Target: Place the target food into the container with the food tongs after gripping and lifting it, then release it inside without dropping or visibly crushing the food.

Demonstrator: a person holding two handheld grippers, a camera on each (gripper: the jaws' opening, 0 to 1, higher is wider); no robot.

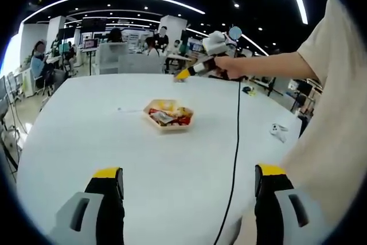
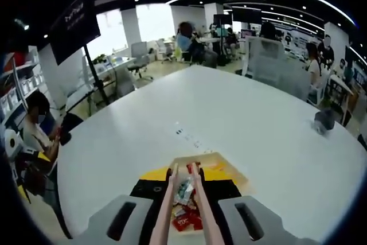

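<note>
Your right gripper (image 2: 184, 190) is clenched on the food tongs (image 2: 183, 205), whose tips pinch a wrapped snack (image 2: 184, 189) directly above the tray (image 2: 221, 167). Your left gripper (image 1: 189, 182) is released, jaws wide apart, hovering over bare white table (image 1: 86, 136). From there, the tray (image 1: 169, 114) sits mid-table, well clear of every edge. A cable (image 1: 236, 142) runs along its right.
</note>
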